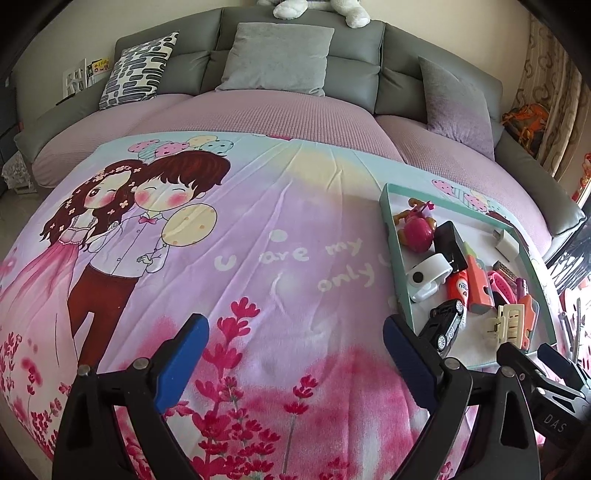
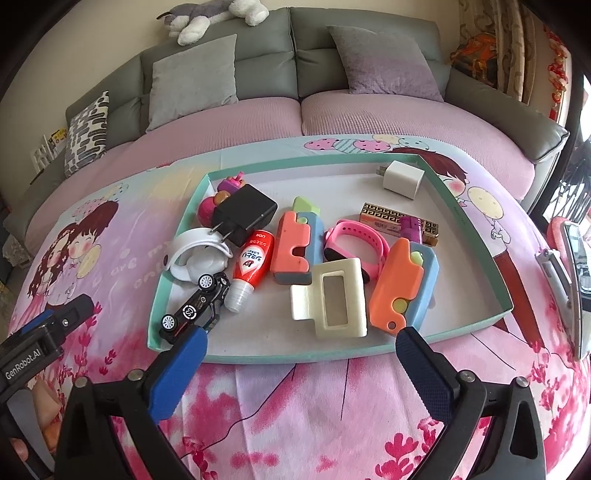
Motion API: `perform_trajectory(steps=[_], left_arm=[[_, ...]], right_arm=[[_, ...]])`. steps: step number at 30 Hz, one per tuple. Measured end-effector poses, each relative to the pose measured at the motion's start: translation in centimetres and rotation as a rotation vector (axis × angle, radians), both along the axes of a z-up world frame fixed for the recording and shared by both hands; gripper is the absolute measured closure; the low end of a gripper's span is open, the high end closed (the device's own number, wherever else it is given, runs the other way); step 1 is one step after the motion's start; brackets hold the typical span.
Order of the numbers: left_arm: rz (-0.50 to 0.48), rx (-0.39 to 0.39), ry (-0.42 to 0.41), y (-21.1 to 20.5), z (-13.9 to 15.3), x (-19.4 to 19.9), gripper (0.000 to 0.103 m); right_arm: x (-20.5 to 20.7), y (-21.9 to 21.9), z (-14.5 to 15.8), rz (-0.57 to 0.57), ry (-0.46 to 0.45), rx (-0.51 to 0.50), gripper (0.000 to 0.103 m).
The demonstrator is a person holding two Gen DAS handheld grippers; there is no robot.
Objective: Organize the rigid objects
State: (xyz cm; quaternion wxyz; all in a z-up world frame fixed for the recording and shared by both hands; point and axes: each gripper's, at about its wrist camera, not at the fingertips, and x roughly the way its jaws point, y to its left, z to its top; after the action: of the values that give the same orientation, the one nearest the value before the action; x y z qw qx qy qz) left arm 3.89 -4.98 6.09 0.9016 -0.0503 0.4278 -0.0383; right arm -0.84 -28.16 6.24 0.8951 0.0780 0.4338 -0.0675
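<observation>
A shallow teal-rimmed tray (image 2: 476,254) lies on the cartoon blanket and holds several rigid objects: a black toy car (image 2: 194,308), a red tube (image 2: 251,262), a black charger (image 2: 245,214), a white charger (image 2: 400,179), a cream hair claw (image 2: 334,299), a pink watch (image 2: 356,245) and orange-and-blue toys (image 2: 404,284). My right gripper (image 2: 301,341) is open and empty just in front of the tray's near rim. My left gripper (image 1: 295,328) is open and empty over the blanket, left of the tray (image 1: 391,236).
The blanket (image 1: 258,240) covers a pink-seated grey sofa (image 1: 354,44) with cushions (image 1: 277,55) and a plush toy (image 2: 207,16) on its back. Curtains (image 1: 554,85) hang at the right. A metal-framed object (image 2: 569,273) stands right of the tray.
</observation>
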Motion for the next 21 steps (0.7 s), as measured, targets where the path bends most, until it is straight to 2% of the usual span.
perform_trajectory(steps=[12, 21], left_arm=[[-0.032, 0.051, 0.048, -0.6, -1.2, -0.7, 0.007], [-0.010, 0.085, 0.059, -0.4, -1.6, -1.2, 0.007]], right_arm=[[-0.6, 0.5, -1.0, 0.004, 0.028, -0.004, 0.000], [-0.7, 0.7, -1.1, 0.011, 0.037, -0.011, 0.000]])
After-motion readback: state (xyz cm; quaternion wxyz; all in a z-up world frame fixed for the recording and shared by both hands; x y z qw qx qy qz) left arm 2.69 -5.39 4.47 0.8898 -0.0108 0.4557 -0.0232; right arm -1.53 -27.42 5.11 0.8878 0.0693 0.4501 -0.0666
